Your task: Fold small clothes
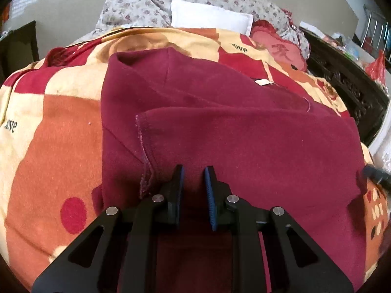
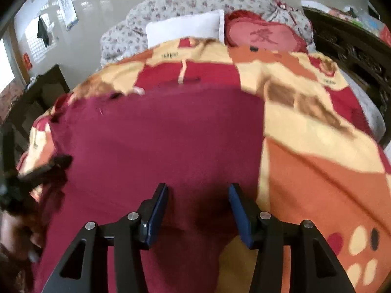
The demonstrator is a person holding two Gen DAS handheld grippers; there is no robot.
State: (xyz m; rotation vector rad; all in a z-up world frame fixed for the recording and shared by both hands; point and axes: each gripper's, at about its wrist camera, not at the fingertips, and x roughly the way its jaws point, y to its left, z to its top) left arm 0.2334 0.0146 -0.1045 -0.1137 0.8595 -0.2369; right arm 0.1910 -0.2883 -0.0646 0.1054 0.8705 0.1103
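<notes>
Maroon top (image 1: 220,127), white tag (image 1: 262,82); blanket (image 1: 61,122) reads "love"; both tongs open.

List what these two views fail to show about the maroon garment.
- Maroon garment: its near hem is hidden in both views, behind the left claw and right claw.
- White tag: print too small to read.
- Right wrist view: motion blur smears the garment's far edge.

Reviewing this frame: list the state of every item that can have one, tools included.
Maroon garment: lying on the blanket, partly folded, one layer over another.
Left tool: open, narrow gap, over the garment's near edge, gripping nothing.
Right tool: wide open, over the garment, gripping nothing.
Patterned blanket: spread over the bed.
White pillow: propped at the head of the bed.
</notes>
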